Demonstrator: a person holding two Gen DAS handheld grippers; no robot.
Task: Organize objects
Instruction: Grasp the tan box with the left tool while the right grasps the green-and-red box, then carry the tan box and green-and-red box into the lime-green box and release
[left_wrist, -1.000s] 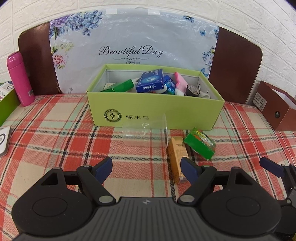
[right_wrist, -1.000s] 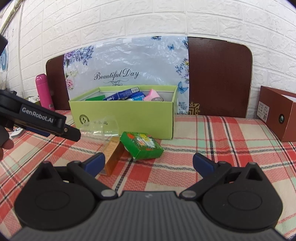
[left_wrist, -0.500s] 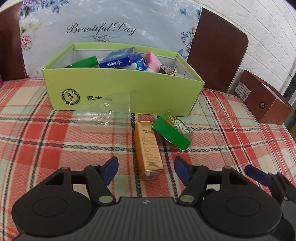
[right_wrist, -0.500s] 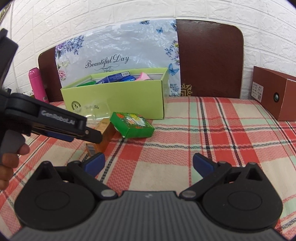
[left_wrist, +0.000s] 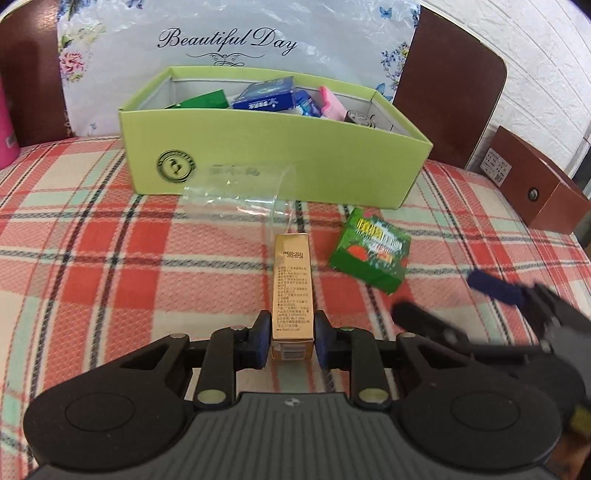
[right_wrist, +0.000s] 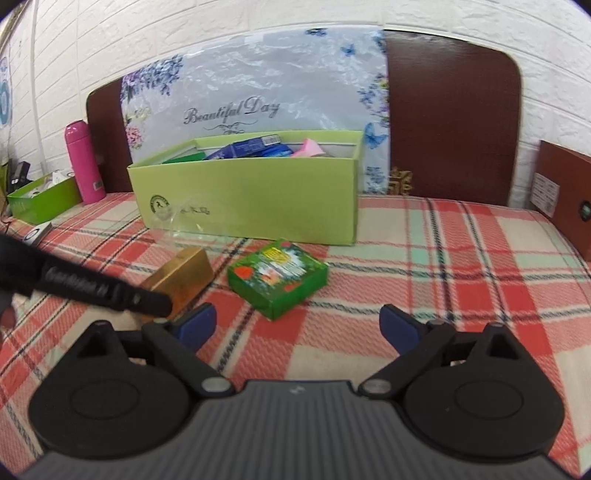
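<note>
While left tongs (left_wrist: 291, 338), just closing, clasp the gold carton (left_wrist: 292, 291), right tongs (right_wrist: 297, 325) gape near green box (right_wrist: 277, 277).

White brick wall (right_wrist: 443, 18) behind brown headboard (right_wrist: 450, 110).

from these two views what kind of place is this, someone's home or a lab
Probably a home, likely a bed: a plaid blanket serves as the work surface, a dark headboard stands against a white brick-pattern wall, and a green box holds small household packets.
</note>
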